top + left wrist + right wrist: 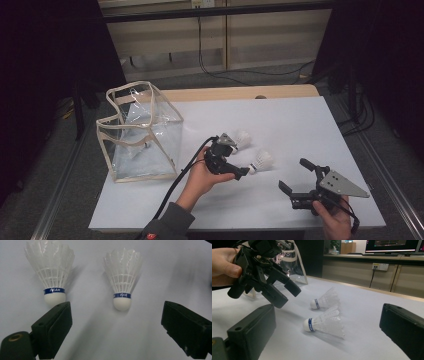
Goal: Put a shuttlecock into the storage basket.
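In the high view the left gripper (239, 172), jaws apart and empty, hovers at mid-frame just left of the nearer shuttlecock (261, 161), whose cork end points toward it, feathers up-right, while the right gripper (295, 176), also agape, sits farther off at lower right.

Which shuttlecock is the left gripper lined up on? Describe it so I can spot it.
On the white table, right of the clear bag, lie two shuttlecocks. The left gripper hangs open over them. Its target looks like the nearer shuttlecock, beside the right gripper, not the far shuttlecock.
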Demonstrator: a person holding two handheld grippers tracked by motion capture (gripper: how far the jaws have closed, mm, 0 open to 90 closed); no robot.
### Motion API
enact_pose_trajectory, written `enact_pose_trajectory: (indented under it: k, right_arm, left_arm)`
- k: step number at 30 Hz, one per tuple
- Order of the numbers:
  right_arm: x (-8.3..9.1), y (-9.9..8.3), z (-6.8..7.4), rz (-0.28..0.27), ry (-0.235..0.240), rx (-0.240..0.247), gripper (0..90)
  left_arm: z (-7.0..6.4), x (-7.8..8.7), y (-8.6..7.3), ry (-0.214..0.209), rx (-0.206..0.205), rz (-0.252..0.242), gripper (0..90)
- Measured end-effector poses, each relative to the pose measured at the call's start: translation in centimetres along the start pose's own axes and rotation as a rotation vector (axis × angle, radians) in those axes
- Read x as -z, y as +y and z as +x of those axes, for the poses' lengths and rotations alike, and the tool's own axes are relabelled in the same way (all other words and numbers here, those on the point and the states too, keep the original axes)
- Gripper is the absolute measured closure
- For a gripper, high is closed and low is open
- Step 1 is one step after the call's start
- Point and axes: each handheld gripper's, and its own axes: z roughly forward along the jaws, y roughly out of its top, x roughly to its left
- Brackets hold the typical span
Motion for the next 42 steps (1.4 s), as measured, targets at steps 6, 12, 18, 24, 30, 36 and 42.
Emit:
enact_pose_trajectory:
  k: [6, 12, 18, 24, 30, 36, 42]
  right_arm:
    - [0.0, 0.0, 0.0, 0.000, 0.000, 0.001, 0.5]
    - [-0.1, 0.0, 0.1, 0.002, 0.003, 0.006, 0.5]
    - [-0.1, 0.0, 0.0, 0.002, 0.000, 0.005, 0.5]
    - [0.0, 0.0, 0.1, 0.000, 0.000, 0.006, 0.5]
    - [0.0, 0.0, 0.0, 0.000, 0.000, 0.004, 0.5]
    - [0.0, 0.0, 0.0, 0.001, -0.001, 0.003, 0.5]
    - [0.0, 0.0, 0.0, 0.000, 0.001, 0.003, 0.5]
  left_arm:
    - [-0.1, -0.3, -0.1, 0.000, -0.007, 0.001, 11.5]
    - [-0.2, -0.8, -0.1, 0.003, -0.003, 0.012, 12.4]
    - [-0.2, -1.0, -0.1, 0.002, -0.005, 0.002, 14.3]
    - [-0.4, -1.7, -0.3, 0.001, -0.009, 0.013, 17.5]
    - [-0.5, -2.1, -0.3, 0.008, -0.007, 0.000, 20.7]
    - [-0.7, -2.6, -0.4, 0.004, -0.019, 0.001, 25.7]
    - [-0.9, -3.2, -0.3, -0.001, -0.032, 0.000, 32.3]
